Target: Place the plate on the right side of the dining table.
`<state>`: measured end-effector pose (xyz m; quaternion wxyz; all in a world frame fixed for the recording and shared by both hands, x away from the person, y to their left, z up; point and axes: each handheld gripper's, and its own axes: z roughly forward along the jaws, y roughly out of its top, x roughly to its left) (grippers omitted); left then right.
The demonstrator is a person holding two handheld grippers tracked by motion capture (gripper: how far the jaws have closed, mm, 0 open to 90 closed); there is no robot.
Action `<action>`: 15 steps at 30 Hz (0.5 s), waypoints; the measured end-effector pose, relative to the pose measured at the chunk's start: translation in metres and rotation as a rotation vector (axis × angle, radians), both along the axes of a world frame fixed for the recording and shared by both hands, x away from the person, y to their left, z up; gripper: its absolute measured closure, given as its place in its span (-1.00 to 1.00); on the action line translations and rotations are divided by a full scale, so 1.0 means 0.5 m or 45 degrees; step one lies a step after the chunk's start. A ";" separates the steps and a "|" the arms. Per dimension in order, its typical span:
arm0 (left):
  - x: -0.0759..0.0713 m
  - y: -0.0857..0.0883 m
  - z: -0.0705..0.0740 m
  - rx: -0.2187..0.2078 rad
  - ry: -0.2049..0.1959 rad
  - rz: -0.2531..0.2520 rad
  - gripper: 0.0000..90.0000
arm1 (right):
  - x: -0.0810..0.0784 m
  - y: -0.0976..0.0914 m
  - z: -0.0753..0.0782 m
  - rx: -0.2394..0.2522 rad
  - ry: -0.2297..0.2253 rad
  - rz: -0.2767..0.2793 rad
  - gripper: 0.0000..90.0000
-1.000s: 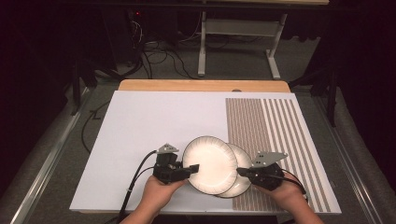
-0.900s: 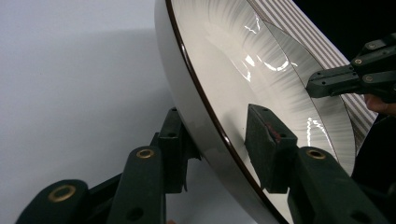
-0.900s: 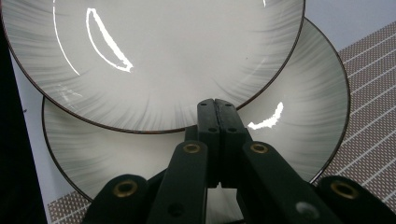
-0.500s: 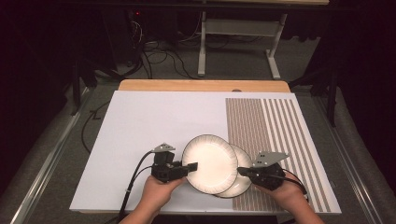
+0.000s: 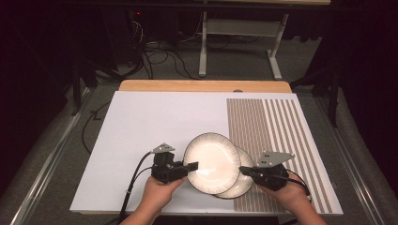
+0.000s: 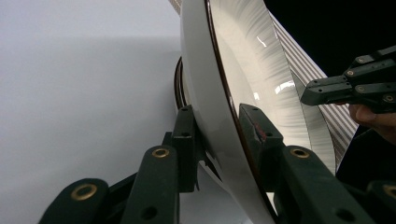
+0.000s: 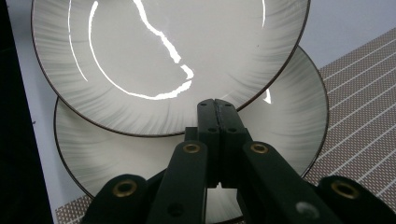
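my left gripper (image 5: pixel 190 166) jaws have just been closing and now clamp the near rim of the upper plate (image 5: pixel 212 162), which lies on the lower plate (image 5: pixel 241 183). grip secured; lifting can follow. my right gripper (image 5: pixel 244 170) rests shut, holding nothing.

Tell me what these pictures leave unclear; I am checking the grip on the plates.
- High view: much of the lower white dark-rimmed plate is hidden beneath the upper white dark-rimmed plate.
- Left gripper view: the upper plate's underside is cut off by the bottom edge.
- Right gripper view: whether the shut right gripper touches a plate cannot be told.
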<state>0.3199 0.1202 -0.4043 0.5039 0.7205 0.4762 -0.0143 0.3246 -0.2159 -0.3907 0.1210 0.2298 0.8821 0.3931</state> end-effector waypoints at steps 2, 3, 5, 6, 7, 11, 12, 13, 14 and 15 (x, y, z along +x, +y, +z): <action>0.000 0.000 0.000 -0.007 -0.002 0.001 0.55 | 0.000 -0.003 0.002 0.013 -0.006 -0.006 1.00; -0.001 0.000 0.001 -0.007 -0.007 0.001 0.55 | -0.001 -0.004 0.003 0.022 -0.007 -0.011 1.00; -0.001 0.000 0.002 -0.010 -0.013 0.000 0.57 | -0.001 -0.007 0.006 0.036 -0.017 -0.023 1.00; -0.001 0.000 0.002 -0.011 -0.019 0.000 0.58 | -0.001 -0.009 0.008 0.040 -0.017 -0.030 1.00; -0.001 0.000 0.003 -0.012 -0.021 0.000 0.58 | -0.001 -0.011 0.009 0.044 -0.019 -0.035 1.00; -0.001 0.000 0.004 -0.020 -0.031 -0.006 0.59 | 0.000 -0.018 0.014 0.074 -0.036 -0.057 1.00; -0.001 0.000 0.004 -0.024 -0.035 -0.006 0.60 | 0.000 -0.021 0.015 0.083 -0.037 -0.072 1.00; -0.002 0.000 0.006 -0.027 -0.042 -0.004 0.61 | 0.001 -0.022 0.016 0.091 -0.038 -0.078 1.00; -0.004 0.000 0.008 -0.025 -0.058 -0.004 0.62 | 0.000 -0.024 0.017 0.100 -0.040 -0.087 0.98; -0.004 0.000 0.010 -0.024 -0.068 -0.004 0.63 | 0.001 -0.027 0.019 0.107 -0.045 -0.096 0.97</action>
